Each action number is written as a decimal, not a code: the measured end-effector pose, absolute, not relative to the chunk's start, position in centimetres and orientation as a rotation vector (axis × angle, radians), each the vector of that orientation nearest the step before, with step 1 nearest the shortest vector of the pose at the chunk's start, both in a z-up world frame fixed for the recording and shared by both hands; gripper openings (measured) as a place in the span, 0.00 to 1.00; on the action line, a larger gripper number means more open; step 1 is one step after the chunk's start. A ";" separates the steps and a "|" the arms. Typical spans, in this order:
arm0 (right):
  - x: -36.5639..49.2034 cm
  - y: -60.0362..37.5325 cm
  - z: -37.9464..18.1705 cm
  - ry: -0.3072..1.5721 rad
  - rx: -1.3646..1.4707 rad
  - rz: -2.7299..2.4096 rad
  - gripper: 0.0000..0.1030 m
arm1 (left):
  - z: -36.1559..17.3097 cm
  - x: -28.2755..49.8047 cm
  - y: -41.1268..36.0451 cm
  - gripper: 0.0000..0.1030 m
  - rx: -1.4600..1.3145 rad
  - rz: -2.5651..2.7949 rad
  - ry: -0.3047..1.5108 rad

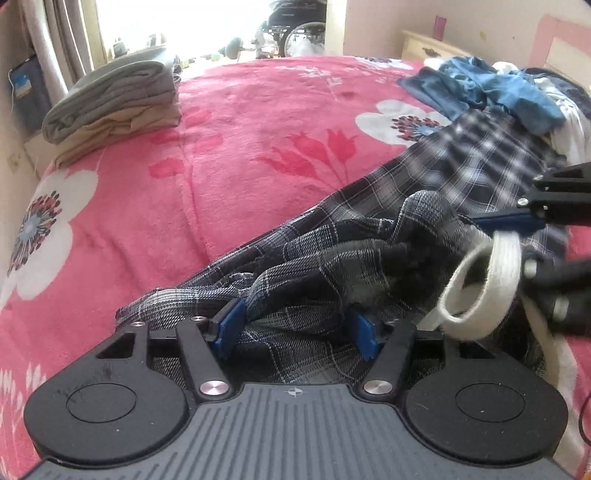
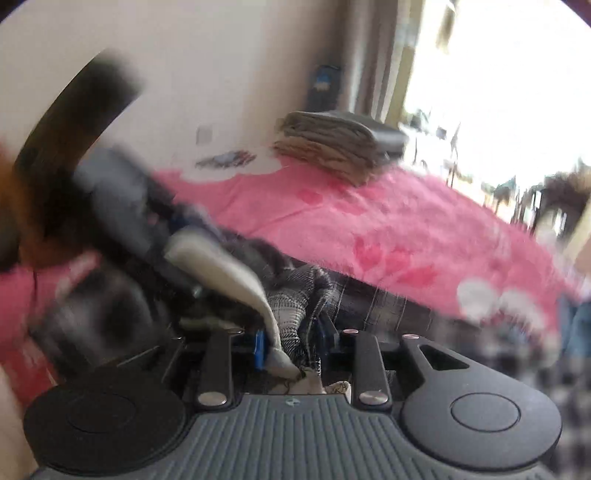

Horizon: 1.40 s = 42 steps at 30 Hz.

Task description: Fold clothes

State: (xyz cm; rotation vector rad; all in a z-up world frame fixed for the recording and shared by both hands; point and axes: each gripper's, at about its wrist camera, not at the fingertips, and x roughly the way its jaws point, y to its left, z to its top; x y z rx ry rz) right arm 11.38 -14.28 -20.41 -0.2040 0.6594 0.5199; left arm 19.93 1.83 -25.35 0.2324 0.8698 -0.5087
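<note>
Plaid garment (image 1: 369,229), dark with pale checks, lies bunched on the near right part of a pink flowered blanket (image 1: 229,147), its far end stretched toward the right. The left gripper (image 1: 295,328) sits over the near bunched edge, its blue pads (image 1: 229,325) standing fairly wide with folds of the plaid cloth between them; whether the pads press the cloth cannot be told. The right gripper (image 2: 291,347) has its blue pads (image 2: 259,349) drawn narrow around plaid cloth and a white strap (image 2: 236,273) that runs down between them, and they appear to hold both, though the right wrist view is blurred. In the left wrist view that strap forms a white loop (image 1: 484,280) just beside the right gripper's black fingers (image 1: 546,214), which reach in from the right edge above the plaid cloth. Farther right, at the far edge of the bed, a heap of blue clothes (image 1: 498,92) and white cloth lies against the plaid fabric. Well apart, at the far left corner of the blanket, stands a folded stack (image 1: 114,107), grey on top and beige beneath. Beyond the bed a bright window (image 1: 207,26) glares, with a curtain (image 1: 48,40) at its left.
</note>
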 end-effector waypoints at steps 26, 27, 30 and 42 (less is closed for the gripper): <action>22.9 -22.0 -27.5 1.100 0.542 0.707 0.47 | -26.0 19.1 2.7 0.60 0.242 -0.493 0.881; 23.3 -22.0 -27.7 1.123 0.554 0.722 0.49 | -26.0 19.1 2.8 0.60 0.239 -0.494 0.880; 24.5 -21.8 -28.2 1.191 0.574 0.768 0.52 | -26.2 19.1 2.9 0.60 0.233 -0.496 0.877; 23.2 -19.1 -25.2 1.144 0.407 0.775 0.24 | -25.9 19.2 3.0 0.60 0.207 -0.485 0.889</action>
